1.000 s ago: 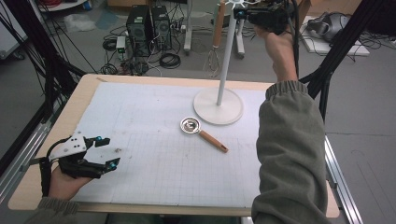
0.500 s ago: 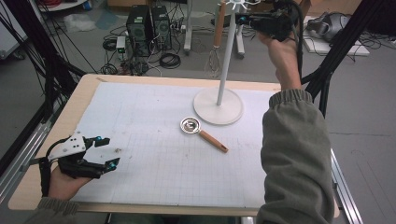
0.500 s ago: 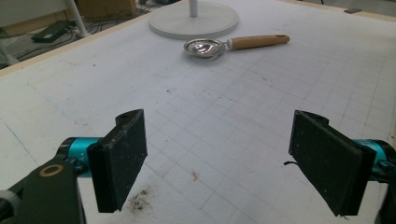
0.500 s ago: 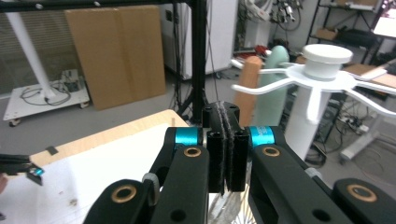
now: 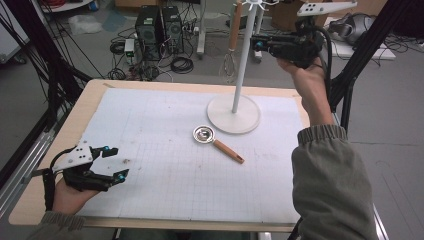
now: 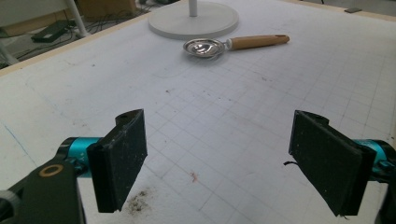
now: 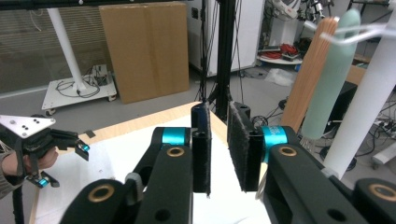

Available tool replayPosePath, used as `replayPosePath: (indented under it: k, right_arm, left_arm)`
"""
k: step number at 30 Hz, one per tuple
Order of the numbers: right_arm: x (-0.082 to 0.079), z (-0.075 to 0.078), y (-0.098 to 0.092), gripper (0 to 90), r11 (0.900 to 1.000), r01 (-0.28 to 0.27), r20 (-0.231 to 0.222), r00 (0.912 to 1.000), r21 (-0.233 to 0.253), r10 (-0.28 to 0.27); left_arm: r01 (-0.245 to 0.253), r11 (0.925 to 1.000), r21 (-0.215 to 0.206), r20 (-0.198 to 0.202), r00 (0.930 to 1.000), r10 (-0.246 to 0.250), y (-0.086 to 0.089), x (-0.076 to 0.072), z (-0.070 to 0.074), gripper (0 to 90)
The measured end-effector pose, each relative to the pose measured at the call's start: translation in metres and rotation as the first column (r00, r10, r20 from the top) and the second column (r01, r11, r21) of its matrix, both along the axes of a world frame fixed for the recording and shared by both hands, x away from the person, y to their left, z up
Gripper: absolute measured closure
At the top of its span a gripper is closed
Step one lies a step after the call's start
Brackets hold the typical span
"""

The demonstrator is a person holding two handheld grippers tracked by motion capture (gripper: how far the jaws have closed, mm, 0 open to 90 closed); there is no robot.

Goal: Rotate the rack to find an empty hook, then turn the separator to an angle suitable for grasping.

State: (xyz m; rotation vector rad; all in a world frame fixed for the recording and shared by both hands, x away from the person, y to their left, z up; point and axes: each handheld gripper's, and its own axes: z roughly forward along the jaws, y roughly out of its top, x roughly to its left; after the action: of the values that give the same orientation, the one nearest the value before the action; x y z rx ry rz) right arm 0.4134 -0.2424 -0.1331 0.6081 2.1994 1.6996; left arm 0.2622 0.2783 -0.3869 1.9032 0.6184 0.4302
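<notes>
A small metal scoop (image 5: 204, 134) with a wooden handle lies on the white grid mat (image 5: 165, 180), just in front of the round base (image 5: 250, 122) of a white rack stand. It is seen again as the scoop (image 6: 204, 46) ahead of my left gripper (image 6: 219, 119). A whisk (image 5: 230, 47) with a wooden handle hangs from the rack's top. My right gripper (image 5: 256, 43) is held high beside the pole, just right of the whisk. Its jaws (image 7: 219, 107) stand a narrow gap apart with nothing between them. My left gripper (image 5: 118, 162) rests low at the mat's near left, wide open and empty.
In the right gripper view a wooden handle (image 7: 310, 70) and a pale green utensil (image 7: 334, 74) hang beside the white pole (image 7: 373, 107). Computer towers (image 5: 160, 30), cables and black frame legs stand beyond the table's far edge. A small dirt smudge (image 6: 137, 200) marks the mat.
My right gripper has drawn back to the right and slightly down from the rack's top. The whisk stays hanging. The left gripper has not moved.
</notes>
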Motion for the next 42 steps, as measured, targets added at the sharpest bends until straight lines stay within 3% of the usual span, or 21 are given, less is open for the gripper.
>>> replayPosePath:
  k: [13, 30, 39, 42]
  right_arm:
    - [-0.019, -0.023, 0.008, 64.9, 0.999, -0.032, -0.034, 0.999, -0.035, 0.031]
    - [-0.044, -0.055, 0.01, 55.5, 0.997, -0.055, -0.071, 0.9961, -0.049, 0.052]
    - [-0.056, -0.082, 0.005, 48.0, 0.998, -0.048, -0.097, 0.9943, -0.047, 0.043]
    - [-0.06, -0.093, 0.003, 46.0, 0.997, -0.038, -0.106, 0.9939, -0.072, 0.03]
  left_arm:
    - [0.006, 1.0, 0.002, -0.002, 1.0, -0.006, -0.002, 0.001, 0.0, 19.5]
    - [0.01, 0.9999, 0.005, 0.005, 0.9999, -0.01, -0.004, 0.0, 0.001, 19.4]
    - [0.005, 1.0, 0.006, 0.007, 1.0, -0.005, -0.004, 0.0, 0.001, 19.4]
    - [0.006, 0.9999, 0.009, 0.01, 0.9999, -0.006, -0.005, 0.0, 0.001, 19.4]
